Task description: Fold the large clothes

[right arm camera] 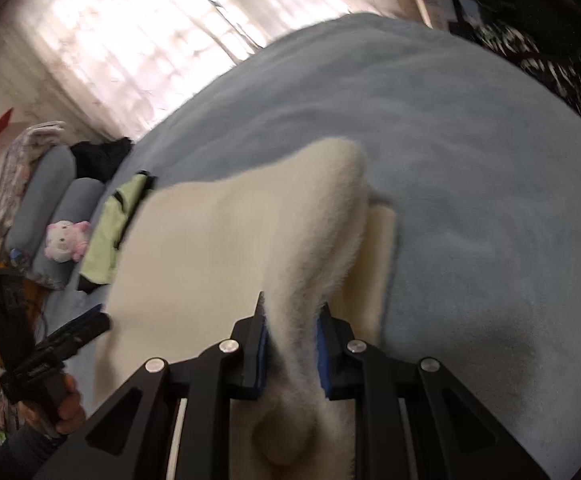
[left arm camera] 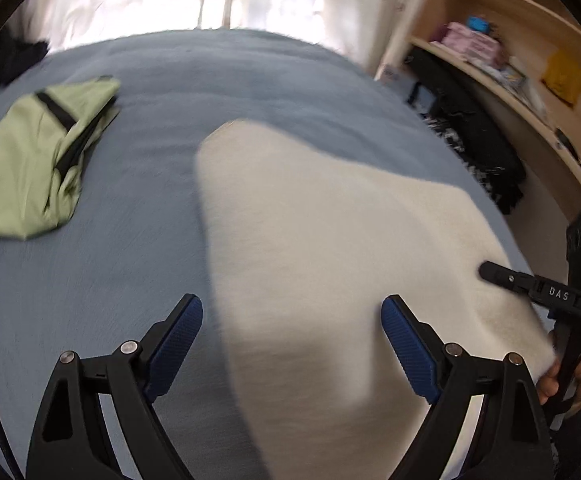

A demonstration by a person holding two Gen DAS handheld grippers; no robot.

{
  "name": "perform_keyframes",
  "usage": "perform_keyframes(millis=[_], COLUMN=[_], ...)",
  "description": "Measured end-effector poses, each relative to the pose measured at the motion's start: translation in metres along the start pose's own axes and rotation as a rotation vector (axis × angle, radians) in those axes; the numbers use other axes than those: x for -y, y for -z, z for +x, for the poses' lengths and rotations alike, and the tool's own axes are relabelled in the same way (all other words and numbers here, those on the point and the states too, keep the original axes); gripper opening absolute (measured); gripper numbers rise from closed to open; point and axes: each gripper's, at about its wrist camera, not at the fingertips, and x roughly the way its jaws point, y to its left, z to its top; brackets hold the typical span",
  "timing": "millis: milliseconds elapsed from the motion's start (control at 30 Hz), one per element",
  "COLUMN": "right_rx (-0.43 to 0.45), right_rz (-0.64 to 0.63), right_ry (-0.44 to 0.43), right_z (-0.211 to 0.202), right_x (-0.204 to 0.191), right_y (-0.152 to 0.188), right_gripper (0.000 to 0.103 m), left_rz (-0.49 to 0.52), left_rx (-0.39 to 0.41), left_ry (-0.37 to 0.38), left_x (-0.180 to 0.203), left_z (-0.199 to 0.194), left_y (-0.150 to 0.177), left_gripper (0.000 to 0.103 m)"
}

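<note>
A large cream fleece garment (left arm camera: pixel 322 240) lies spread on the blue bed cover (left arm camera: pixel 138 248). My left gripper (left arm camera: pixel 292 312) hovers over the garment's near left edge, wide open, blue pads apart with nothing pinched. In the left wrist view my right gripper (left arm camera: pixel 490 272) shows at the garment's right edge, held by a hand (left arm camera: pixel 558 376). In the right wrist view the right gripper (right arm camera: pixel 290 320) is shut on a raised fold of the cream garment (right arm camera: pixel 230 240), which bunches up between the pads. The left gripper (right arm camera: pixel 86 324) appears at lower left there.
A folded light green garment (left arm camera: pixel 38 164) lies on the bed's far left. Wooden shelves (left arm camera: pixel 530 48) and dark patterned fabric (left arm camera: pixel 478 148) stand to the right. Pillows (right arm camera: pixel 46 184), a plush toy (right arm camera: pixel 66 240) and bright curtains (right arm camera: pixel 138 40) lie beyond the bed.
</note>
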Motion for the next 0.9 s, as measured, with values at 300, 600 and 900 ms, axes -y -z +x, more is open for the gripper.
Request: perform_keyframes(millis=[300, 600, 900], right_rx=[-0.092, -0.008, -0.116], right_rz=[0.148, -0.059, -0.076], right_ry=[0.010, 0.143, 0.199], right_z=[-0.008, -0.081, -0.055], right_x=[0.022, -0.037, -0.031], right_y=[0.001, 0.028, 0.081], right_gripper=[0.034, 0.034, 0.010], left_rz=[0.016, 0.162, 0.204], left_rx=[-0.020, 0.089, -0.044], left_ry=[0.014, -0.024, -0.150], left_x=[0.003, 0.053, 0.060], left_z=[-0.006, -0.069, -0.043], left_y=[0.007, 0.027, 0.070], left_gripper=[0.090, 0.075, 0.047])
